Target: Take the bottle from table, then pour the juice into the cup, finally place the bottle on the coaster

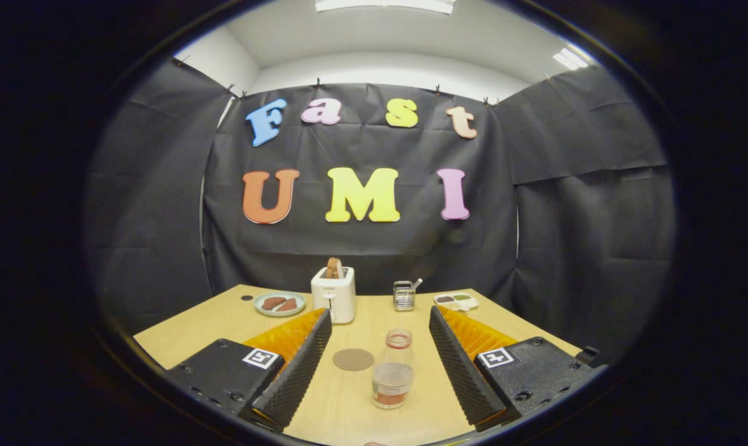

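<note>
- While the gripper point(380, 322) hangs just above the table point(213, 322), its two black ribbed fingers point(300, 365) stand wide apart and hold nothing.
- The table is the biggest thing here. It is made of light wood, and it runs from under the fingers back to the black cloth wall point(361, 248).
- Above the cloth, a white wall and a white ceiling with bright lights point(386, 5) show.
- A white toaster point(334, 294) stands at the back of the table, beyond the left finger. Something brown sticks up out of its top.
- A round pale plate point(280, 303) sits just to the left of the toaster, with two dark reddish pieces of food on it.
- A small shiny metal holder point(404, 295) stands to the right of the toaster, with a handle poking out of it.
- A small white tray point(456, 301) with bits of food sits further right, near the back edge.
- The bottle point(392, 371) stands up straight on the table between the two fingers, not touching either one. It is clear, with a reddish ring at its neck and some juice low down inside.
- Nothing stands between the fingers and the bottle.
- The coaster point(353, 359) is a flat brown circle lying just left of the bottle, also between the fingers.
- A tiny dark dot point(246, 298) sits on the table left of the plate.
</note>
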`<state>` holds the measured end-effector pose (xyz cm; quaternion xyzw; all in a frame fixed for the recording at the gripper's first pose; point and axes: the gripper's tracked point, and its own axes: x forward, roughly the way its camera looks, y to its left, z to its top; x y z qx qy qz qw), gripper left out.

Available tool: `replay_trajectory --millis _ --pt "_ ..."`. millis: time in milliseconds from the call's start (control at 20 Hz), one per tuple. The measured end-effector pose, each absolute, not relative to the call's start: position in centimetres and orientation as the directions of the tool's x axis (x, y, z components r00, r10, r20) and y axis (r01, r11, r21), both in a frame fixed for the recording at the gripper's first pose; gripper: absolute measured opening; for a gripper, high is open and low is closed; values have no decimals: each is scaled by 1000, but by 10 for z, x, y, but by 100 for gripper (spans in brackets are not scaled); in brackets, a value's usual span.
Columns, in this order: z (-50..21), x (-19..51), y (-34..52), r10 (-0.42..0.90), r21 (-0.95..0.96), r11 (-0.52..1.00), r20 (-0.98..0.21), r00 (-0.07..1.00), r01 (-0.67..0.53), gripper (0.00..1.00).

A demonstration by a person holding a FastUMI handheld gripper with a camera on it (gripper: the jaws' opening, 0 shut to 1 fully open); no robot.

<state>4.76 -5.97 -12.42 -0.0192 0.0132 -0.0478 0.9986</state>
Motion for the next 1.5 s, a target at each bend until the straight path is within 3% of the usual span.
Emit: replay_trajectory --millis 700,1500 --pt "-198 68 -82 -71 -34 997 18 997 72 100" --pt "-273 124 -104 -96 -51 994 -77 992 93 100"
